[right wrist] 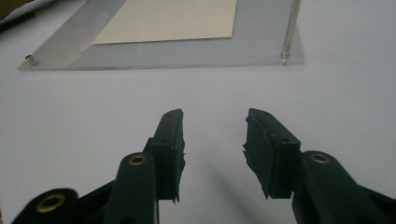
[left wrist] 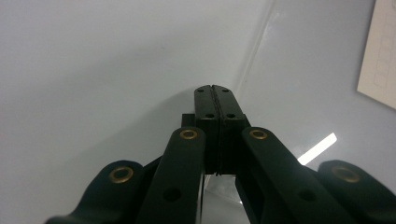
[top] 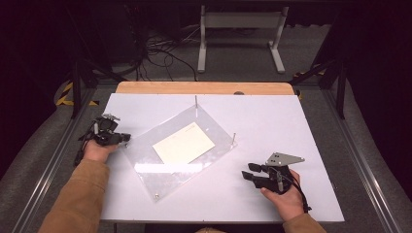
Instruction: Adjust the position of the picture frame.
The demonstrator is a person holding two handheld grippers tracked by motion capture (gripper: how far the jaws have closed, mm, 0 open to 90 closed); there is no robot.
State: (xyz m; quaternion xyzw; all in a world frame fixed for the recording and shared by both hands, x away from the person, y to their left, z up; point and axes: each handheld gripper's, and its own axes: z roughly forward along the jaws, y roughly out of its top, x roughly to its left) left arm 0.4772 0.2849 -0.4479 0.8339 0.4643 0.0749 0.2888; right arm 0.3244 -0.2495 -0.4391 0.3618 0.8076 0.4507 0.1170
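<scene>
A clear plastic sheet lies flat on the white counter, turned at an angle, with a cream card resting on its middle. Thin metal posts stand at its corners, one at the far corner and one at the right corner; these probably serve to line up a second layer over the card.

The left gripper sits at the sheet's left corner with its jaws pressed fully together. In the left gripper view its tips meet right at the sheet's edge; whether they pinch the edge or merely touch it cannot be told. Working from a corner would let the person shift or steady the sheet without disturbing the card.

The right gripper rests on the counter near the sheet's right edge, jaws apart and empty, likely waiting to help.
</scene>
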